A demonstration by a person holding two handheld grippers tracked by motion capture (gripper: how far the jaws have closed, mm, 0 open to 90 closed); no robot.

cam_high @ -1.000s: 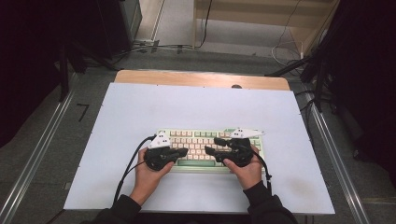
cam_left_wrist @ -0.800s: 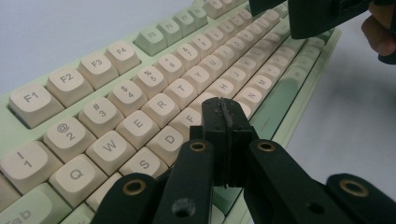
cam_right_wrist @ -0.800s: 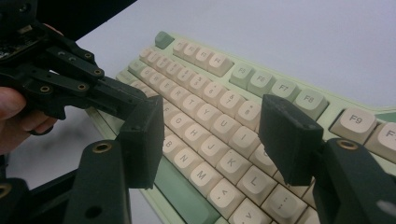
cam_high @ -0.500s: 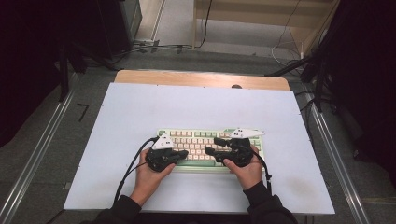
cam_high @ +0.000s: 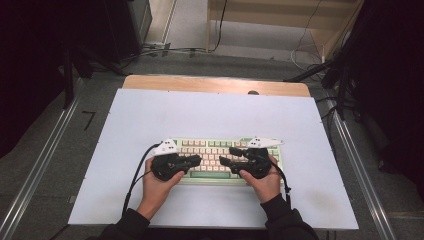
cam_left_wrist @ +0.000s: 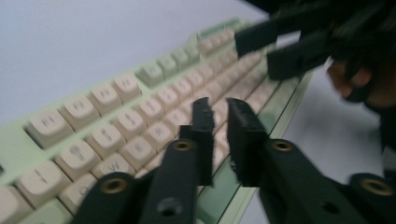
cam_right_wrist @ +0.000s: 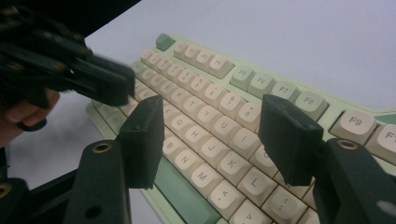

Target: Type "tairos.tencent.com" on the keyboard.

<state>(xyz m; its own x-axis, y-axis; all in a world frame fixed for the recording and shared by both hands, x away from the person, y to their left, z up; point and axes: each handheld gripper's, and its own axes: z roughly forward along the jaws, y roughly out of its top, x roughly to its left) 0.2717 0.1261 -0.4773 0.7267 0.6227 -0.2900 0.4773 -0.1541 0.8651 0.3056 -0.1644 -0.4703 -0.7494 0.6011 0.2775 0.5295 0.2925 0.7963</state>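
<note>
A pale green keyboard (cam_high: 210,146) with cream keys lies near the front of the white mat. My left gripper (cam_high: 198,160) hovers over its left half and points right. Its jaws have just been opening; in the left gripper view the left gripper (cam_left_wrist: 219,106) shows a narrow gap with nothing in it, above the letter keys (cam_left_wrist: 140,135). My right gripper (cam_high: 226,156) faces it from the right; its jaws (cam_right_wrist: 212,116) stand wide apart over the keys (cam_right_wrist: 205,140), holding nothing. The two grippers' tips are close together above the middle of the keyboard.
A white mat (cam_high: 210,110) covers the table, with a wooden strip (cam_high: 215,84) along its far edge. Metal rails (cam_high: 45,160) run along both sides. Cables (cam_high: 165,50) lie on the floor behind. The person's hands (cam_high: 155,187) rest at the mat's front.
</note>
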